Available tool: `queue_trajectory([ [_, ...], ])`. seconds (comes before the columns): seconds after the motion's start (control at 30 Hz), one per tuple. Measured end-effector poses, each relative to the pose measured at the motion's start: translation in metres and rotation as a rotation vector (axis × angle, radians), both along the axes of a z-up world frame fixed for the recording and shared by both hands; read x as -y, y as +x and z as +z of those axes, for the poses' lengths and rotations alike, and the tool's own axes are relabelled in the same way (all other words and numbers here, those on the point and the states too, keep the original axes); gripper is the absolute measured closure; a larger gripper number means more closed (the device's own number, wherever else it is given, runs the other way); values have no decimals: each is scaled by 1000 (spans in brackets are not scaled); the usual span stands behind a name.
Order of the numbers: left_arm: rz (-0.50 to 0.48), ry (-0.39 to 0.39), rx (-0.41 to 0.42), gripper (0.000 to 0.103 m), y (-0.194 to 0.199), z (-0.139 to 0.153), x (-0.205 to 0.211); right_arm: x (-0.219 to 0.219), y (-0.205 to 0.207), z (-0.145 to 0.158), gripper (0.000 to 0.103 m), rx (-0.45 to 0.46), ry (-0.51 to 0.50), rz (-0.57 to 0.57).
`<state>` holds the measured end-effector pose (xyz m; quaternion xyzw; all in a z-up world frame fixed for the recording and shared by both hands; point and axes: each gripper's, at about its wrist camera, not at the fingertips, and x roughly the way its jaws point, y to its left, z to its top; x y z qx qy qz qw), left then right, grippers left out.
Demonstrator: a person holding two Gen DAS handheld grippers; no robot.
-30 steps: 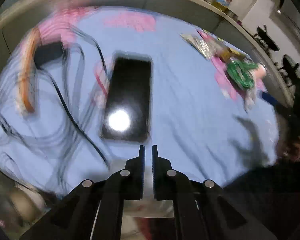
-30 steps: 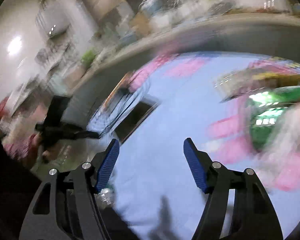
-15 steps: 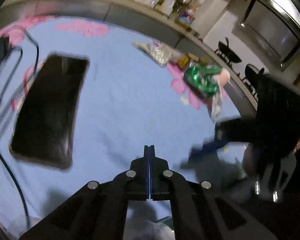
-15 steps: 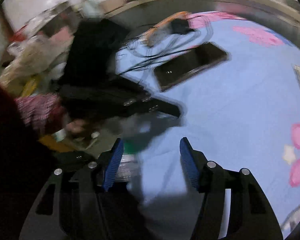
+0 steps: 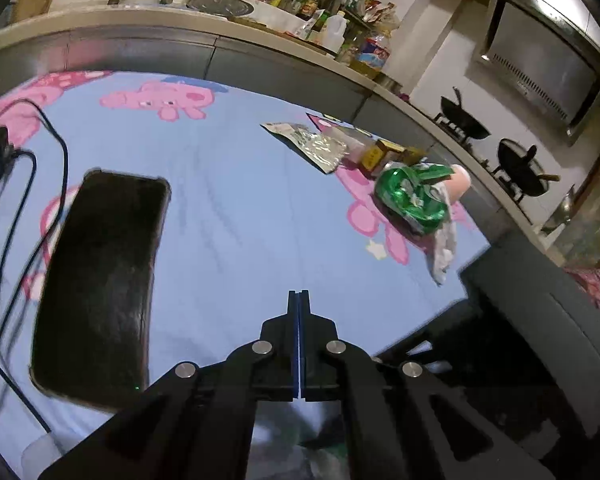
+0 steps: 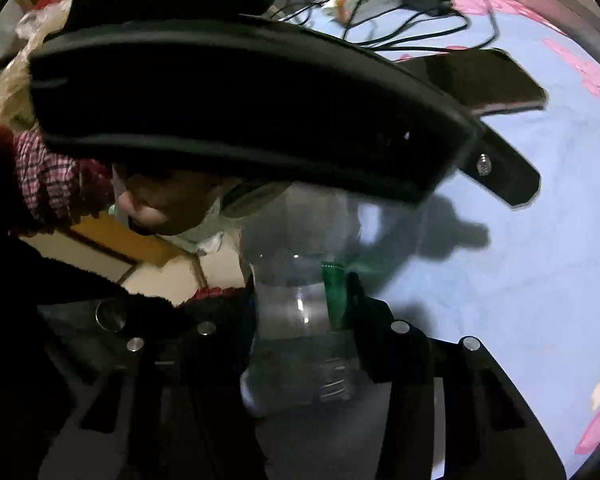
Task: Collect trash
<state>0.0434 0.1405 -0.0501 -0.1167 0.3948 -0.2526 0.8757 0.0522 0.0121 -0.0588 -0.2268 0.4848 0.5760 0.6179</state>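
The clear plastic bottle stands between the fingers of the right gripper, at the near edge of the bench – a second ago those fingers framed only bare blue cloth. Its jaws have just been closing, and the pads now sit against the bottle's sides, a green label by the right one. In the left wrist view, going left to right: black cables and the phone have slid toward the left edge, open blue cloth fills the middle, and the foil packet, small boxes and green crumpled wrapper lie near the far right edge. The left gripper has its fingers pressed together – a slight gap showed earlier. A dark gripper body now crowds the right corner.
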Motion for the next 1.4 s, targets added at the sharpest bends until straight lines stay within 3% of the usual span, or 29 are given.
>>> queue_trajectory([
  [0.17,12,14,8,98,19,18,23,51,4,21,64,13,92,-130],
  [0.3,48,117,55,66,32,35,56,118,20,29,64,26,143,-371],
  [0.33,64,147,54,65,36,36,64,131,23,31,64,29,158,-421],
  [0.43,74,190,71,65,52,42,88,171,29,38,64,28,230,-567],
  [0.7,120,326,93,65,81,53,133,180,34,41,64,171,223,-761],
  [0.83,139,349,81,65,90,55,144,198,51,37,64,129,266,-896],
  [1.03,154,393,92,64,95,54,156,205,50,27,62,125,282,-980],
  [1.1,151,399,82,62,99,52,158,189,43,18,57,111,289,-1000],
  [1.17,157,402,91,57,100,52,158,185,48,18,43,81,313,-1006],
  [1.4,180,375,74,44,101,50,144,202,19,28,36,66,389,-978],
])
